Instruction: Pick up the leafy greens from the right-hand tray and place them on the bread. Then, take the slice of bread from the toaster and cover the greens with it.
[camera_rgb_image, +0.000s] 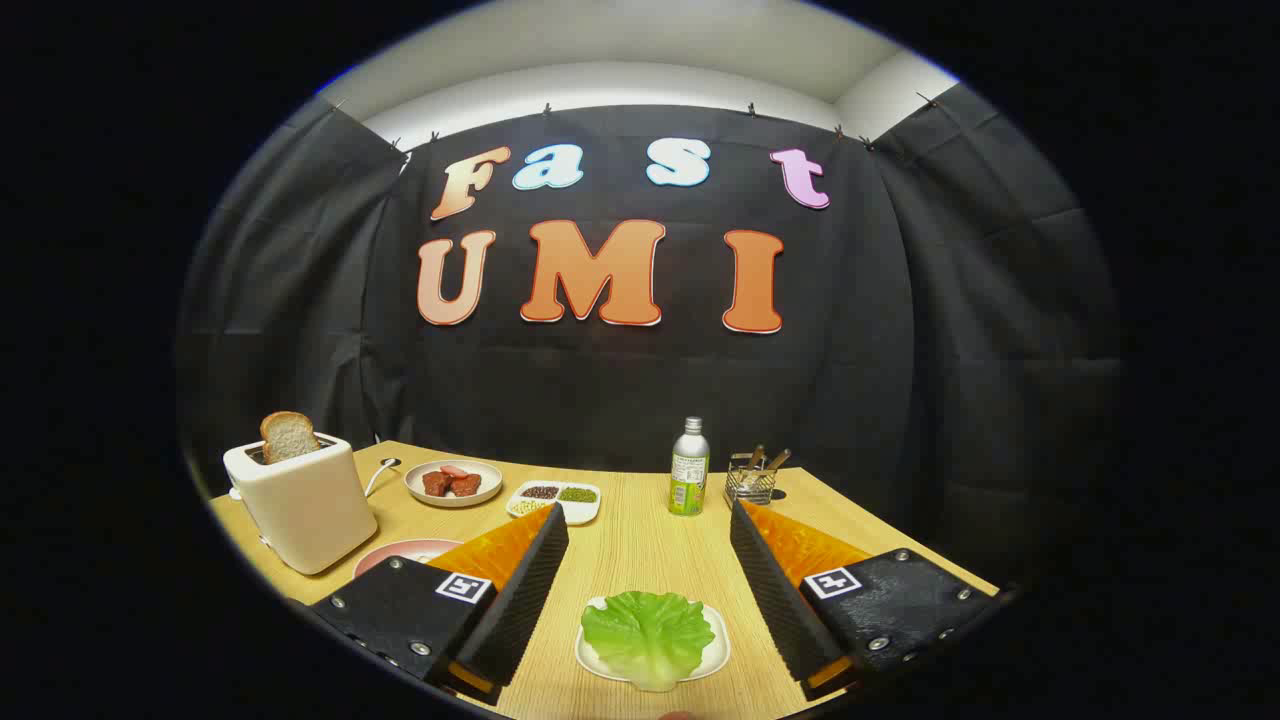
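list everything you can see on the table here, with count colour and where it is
toaster: 1, cream, far left of the table
bread slice: 1, brown, standing in the toaster slot
pink plate: 1, pink, beside the toaster, partly behind the left finger
meat plate: 1, pale with red pieces, beyond the left finger
divided dish: 1, white, holding dark, green and pale grains, next to the meat plate
bottle: 1, silver with green label, beyond the fingers
wire holder: 1, metal, with utensils, right of the bottle
tray: 1, white, between the fingers
leafy greens: 1, green, on the tray
table: 1, light wood
tool: 1, fingers open, either side of the greens, touching nothing
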